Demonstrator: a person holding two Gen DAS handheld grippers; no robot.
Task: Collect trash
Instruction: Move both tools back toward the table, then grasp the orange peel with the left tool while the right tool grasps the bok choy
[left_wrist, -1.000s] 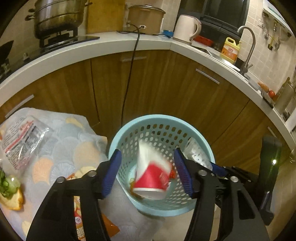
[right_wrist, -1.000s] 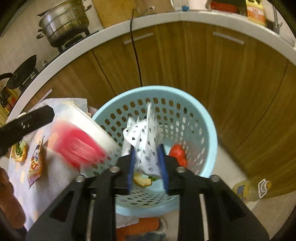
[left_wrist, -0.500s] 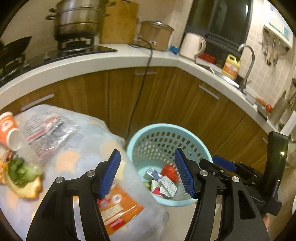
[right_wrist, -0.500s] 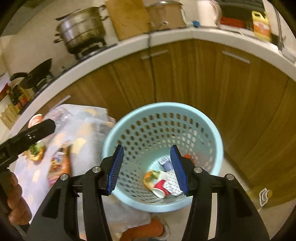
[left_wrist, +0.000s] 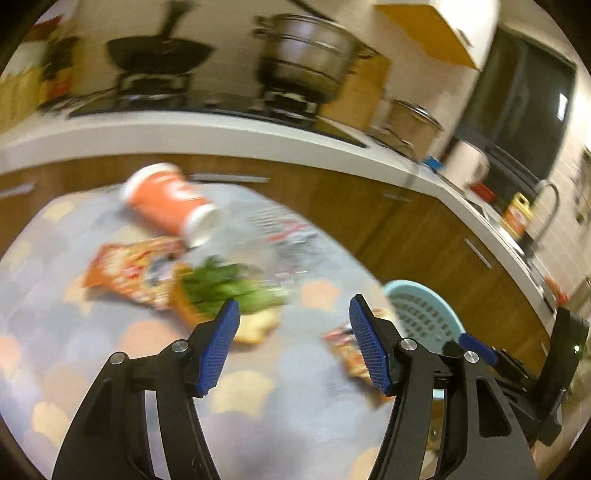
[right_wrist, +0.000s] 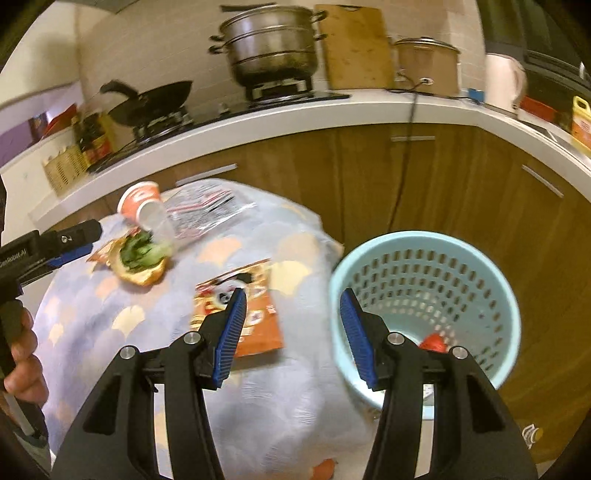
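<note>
My left gripper (left_wrist: 293, 314) hangs open and empty over the cloth-covered table (left_wrist: 92, 350). Ahead of it, blurred, lie bread with greens (left_wrist: 221, 295), a snack wrapper (left_wrist: 133, 273), an orange paper cup (left_wrist: 170, 203) on its side and a clear plastic bag (left_wrist: 284, 236). My right gripper (right_wrist: 291, 306) is open and empty too, between an orange snack wrapper (right_wrist: 258, 317) on the table and the light blue basket (right_wrist: 406, 238). Red trash (right_wrist: 432, 341) shows inside the basket. The left gripper (right_wrist: 74, 240) appears at that view's left edge, near the cup (right_wrist: 142, 205).
Wooden cabinets (right_wrist: 461, 192) and a white counter (right_wrist: 295, 114) curve behind the table. On the counter are a steel pot (right_wrist: 269, 44), a pan (right_wrist: 155, 99) and a kettle (right_wrist: 504, 85). A black cord (right_wrist: 404, 162) hangs down. A hand (right_wrist: 22, 358) holds the left gripper.
Both grippers swung left, from above the basket to over the table. The red cup dropped into the basket. The right gripper opened and let the dotted paper fall in.
</note>
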